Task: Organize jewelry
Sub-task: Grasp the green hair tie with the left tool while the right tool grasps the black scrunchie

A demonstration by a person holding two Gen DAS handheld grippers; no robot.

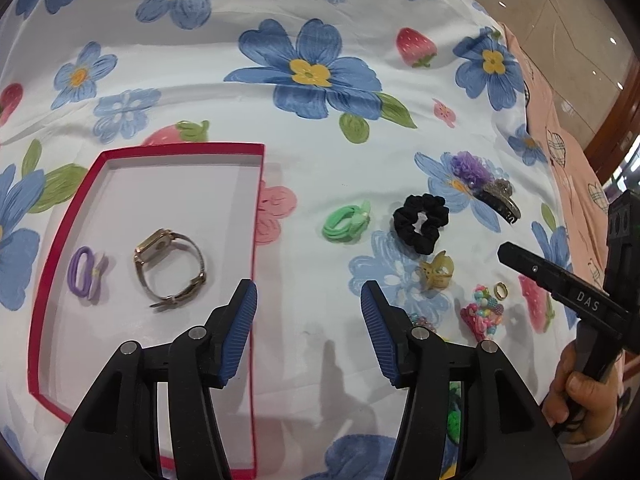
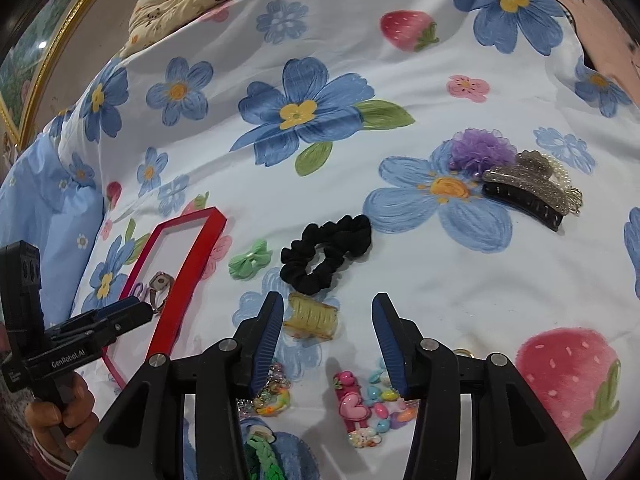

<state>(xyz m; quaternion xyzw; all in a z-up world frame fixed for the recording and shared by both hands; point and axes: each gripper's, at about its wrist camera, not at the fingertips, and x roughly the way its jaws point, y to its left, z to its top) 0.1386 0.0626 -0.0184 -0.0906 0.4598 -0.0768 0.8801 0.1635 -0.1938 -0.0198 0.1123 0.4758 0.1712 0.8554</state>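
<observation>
In the left wrist view we see the left gripper (image 1: 308,296) with its jaws spread apart and nothing between them, low in the frame over the right wall of the red box (image 1: 258,216). Inside the box, left of the gripper, lie a gold watch (image 1: 170,270) and a purple hair tie (image 1: 84,272). To the upper right of the gripper sit a green hair tie (image 1: 346,222) and a black scrunchie (image 1: 421,222).

In the right wrist view we see the right gripper (image 2: 328,308), also spread wide and empty. A yellow claw clip (image 2: 312,317) lies just right of its left fingertip; the black scrunchie lies directly above, and beaded pieces (image 2: 374,404) below.
</observation>
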